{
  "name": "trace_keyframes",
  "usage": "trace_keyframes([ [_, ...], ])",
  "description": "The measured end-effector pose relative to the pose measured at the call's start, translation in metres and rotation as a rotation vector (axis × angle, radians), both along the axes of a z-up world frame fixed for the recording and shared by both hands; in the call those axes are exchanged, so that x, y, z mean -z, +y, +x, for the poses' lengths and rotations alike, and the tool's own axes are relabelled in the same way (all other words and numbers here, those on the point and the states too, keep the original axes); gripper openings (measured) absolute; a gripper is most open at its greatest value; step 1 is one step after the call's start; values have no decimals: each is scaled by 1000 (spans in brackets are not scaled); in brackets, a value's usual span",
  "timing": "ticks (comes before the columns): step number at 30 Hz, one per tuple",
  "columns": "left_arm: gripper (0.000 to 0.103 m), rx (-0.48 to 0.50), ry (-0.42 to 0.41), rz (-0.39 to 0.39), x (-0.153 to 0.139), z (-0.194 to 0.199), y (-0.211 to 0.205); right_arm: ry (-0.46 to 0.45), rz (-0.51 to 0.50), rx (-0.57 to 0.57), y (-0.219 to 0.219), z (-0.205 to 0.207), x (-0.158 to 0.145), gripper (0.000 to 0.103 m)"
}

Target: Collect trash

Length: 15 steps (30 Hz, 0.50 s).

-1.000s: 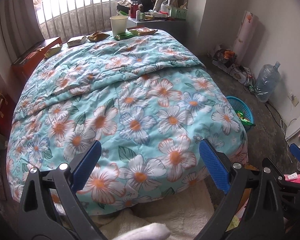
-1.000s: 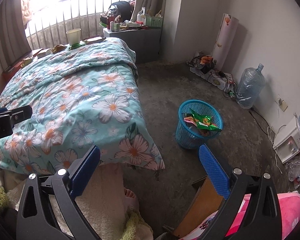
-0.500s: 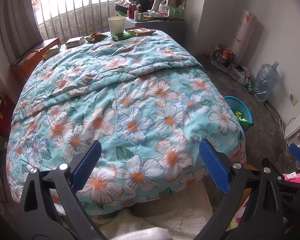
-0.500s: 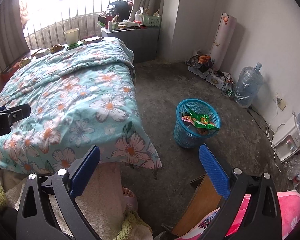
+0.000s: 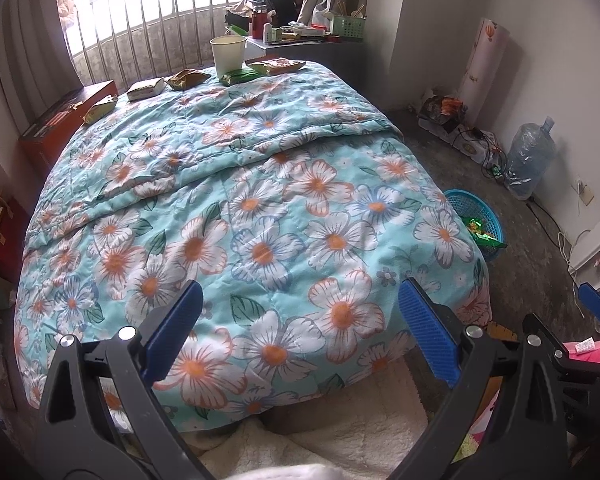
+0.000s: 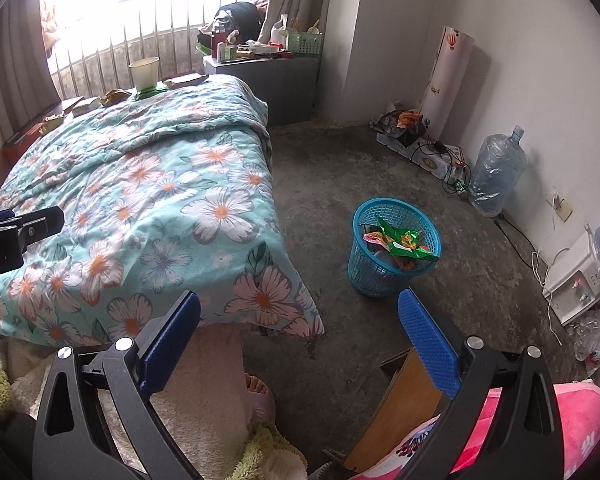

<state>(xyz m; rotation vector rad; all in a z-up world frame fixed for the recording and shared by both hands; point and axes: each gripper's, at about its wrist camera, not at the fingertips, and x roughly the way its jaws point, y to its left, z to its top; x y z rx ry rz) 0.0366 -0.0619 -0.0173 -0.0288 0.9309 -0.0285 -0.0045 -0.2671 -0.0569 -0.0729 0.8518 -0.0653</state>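
Observation:
Several snack wrappers lie along the far edge of the floral bed (image 5: 260,216): a green one (image 5: 239,76), a brown one (image 5: 188,78), a flat pack (image 5: 146,89) and another (image 5: 100,108). A paper cup (image 5: 228,54) stands among them. A blue trash basket (image 6: 394,245) on the floor right of the bed holds green and orange wrappers. My left gripper (image 5: 300,332) is open above the foot of the bed, far from the wrappers. My right gripper (image 6: 300,332) is open and empty above the floor, short of the basket.
A grey cabinet (image 6: 268,80) with clutter stands past the bed's far corner. A large water bottle (image 6: 496,172), cables and a power strip (image 6: 436,160) line the right wall. A wooden box (image 5: 68,114) sits left of the bed. A foot in a slipper (image 6: 256,392) shows below.
Both grippers have drifted slightly, so the bed and basket sit a little lower in view. Both stay open and empty.

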Motion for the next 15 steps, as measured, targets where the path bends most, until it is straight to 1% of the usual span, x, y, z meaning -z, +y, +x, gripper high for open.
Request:
trace_keyframes([
  [8,94,7,17,8,4,2,-2,4,6,5,-3,2,3,96],
  [15,94,-5,30,9,8,4,0,4,9,-4,0,3,4,96],
])
